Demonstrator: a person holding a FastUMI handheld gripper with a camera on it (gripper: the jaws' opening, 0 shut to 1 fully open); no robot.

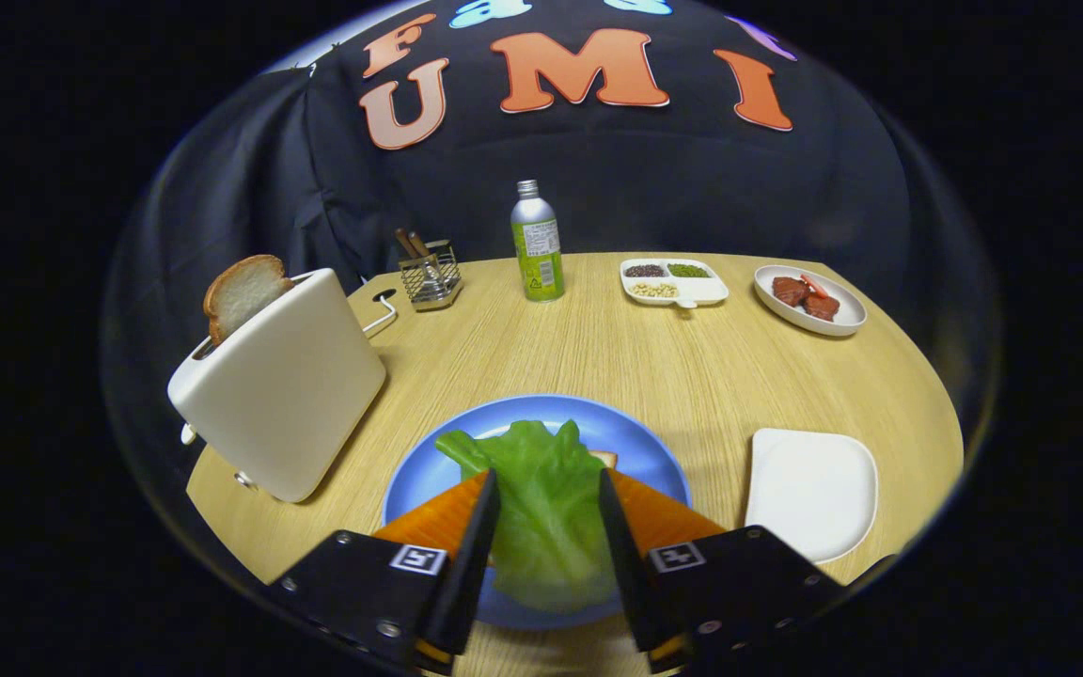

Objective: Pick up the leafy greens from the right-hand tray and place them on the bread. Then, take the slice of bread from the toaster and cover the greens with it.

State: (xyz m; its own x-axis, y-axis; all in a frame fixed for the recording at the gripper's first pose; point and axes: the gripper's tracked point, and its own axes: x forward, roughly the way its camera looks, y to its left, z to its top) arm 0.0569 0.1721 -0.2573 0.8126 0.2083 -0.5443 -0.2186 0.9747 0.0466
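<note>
1. The hand-held gripper (549, 489) hangs low over the blue plate (640, 442), its 2 fingers (483, 527) set partly apart with a gap about as wide as the leaf between them.
2. The leafy greens (541, 508) lie in that gap. The fingers flank the leaf on both sides, but I cannot tell whether both press on it or whether it simply rests on the plate.
3. The leaf is a single pale green piece, crinkled, with darker ruffled edges at its far end, which reaches past the fingertips toward the middle of the plate.
4. A small tan corner of bread (605, 458) peeks out from under the leaf's far right edge, so the greens lie over the slice on the plate.
5. The toaster (283, 385) stands on the bench (654, 357) to the left of the plate, tilted in this view, with a slice of bread (243, 291) sticking up out of its slot.
6. Just right of the plate sits a white tray (812, 489) with a bare surface.
7. Farther back on the bench: a wire holder (431, 275) with utensils, a green bottle (537, 244), a divided dish (675, 280) of grains and beans, and a white plate (809, 299) with reddish pieces.
</note>
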